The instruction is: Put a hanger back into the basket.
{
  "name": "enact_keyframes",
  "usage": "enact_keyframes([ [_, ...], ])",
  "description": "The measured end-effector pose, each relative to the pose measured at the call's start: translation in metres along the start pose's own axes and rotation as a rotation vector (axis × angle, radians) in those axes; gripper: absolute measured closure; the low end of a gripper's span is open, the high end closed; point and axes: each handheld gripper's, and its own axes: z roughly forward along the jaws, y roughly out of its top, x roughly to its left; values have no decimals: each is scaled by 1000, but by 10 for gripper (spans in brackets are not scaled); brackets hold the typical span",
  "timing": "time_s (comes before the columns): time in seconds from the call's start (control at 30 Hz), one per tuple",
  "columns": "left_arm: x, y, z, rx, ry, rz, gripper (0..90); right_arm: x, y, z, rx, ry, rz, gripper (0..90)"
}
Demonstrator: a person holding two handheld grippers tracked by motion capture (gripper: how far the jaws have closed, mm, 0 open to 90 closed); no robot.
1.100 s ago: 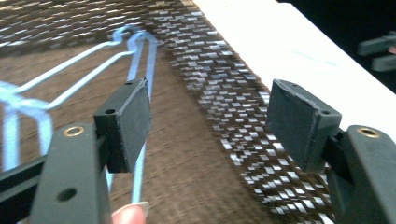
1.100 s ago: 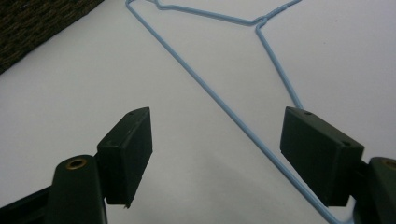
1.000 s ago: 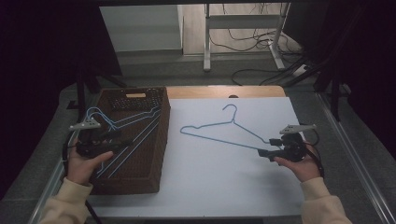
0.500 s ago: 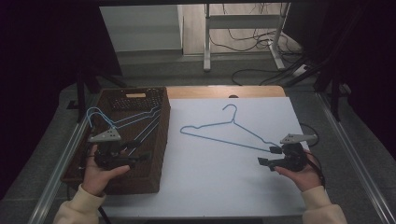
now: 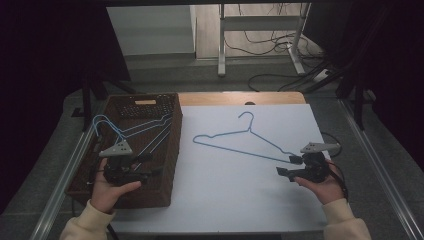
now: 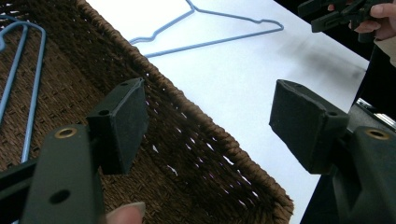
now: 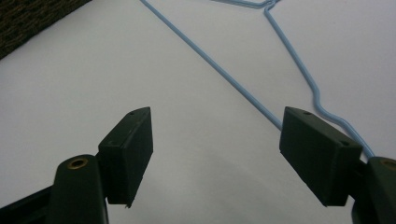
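- While lying flat on white worktop (image 5: 240, 200), blue hanger (image 5: 235, 142) runs long axis toward right tongs (image 5: 292, 166).
- Right tongs wide, empty, just beside hanger's end.
- Left tongs (image 5: 147, 165) wide, empty, over basket (image 5: 172, 150).

Dim all round the desk (image 5: 240, 200), its white top brightly lit from above. Soft shadows, no glare. Slightly blurred fingers (image 6: 121, 121) up close.

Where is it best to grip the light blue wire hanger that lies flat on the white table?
Probably the straight bottom bar of the light blue wire hanger near its right corner, from above: it lies flat, thin, closest to the open right gripper.
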Motion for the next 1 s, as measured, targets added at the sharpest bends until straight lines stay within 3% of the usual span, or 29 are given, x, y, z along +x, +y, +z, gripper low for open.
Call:
enact_keyframes([
  [0.33, 1, -4, 1, 11, 15, -10, 278, 2, 4, 8, 22, -19, -4, 272],
  [0.57, 1, -3, 2, 19, 20, -5, 277, 4, 15, 25, 50, -38, -25, 311],
  [0.73, 2, -3, 2, 12, 17, -4, 276, 9, 32, 40, 69, -42, -10, 478],
  [0.87, 2, -2, 3, 18, 18, -4, 282, 11, 46, 53, 116, -38, 17, 732],
  [1.0, 1, -2, 4, 21, 17, -1, 281, 11, 64, 79, 145, -64, 40, 856],
])
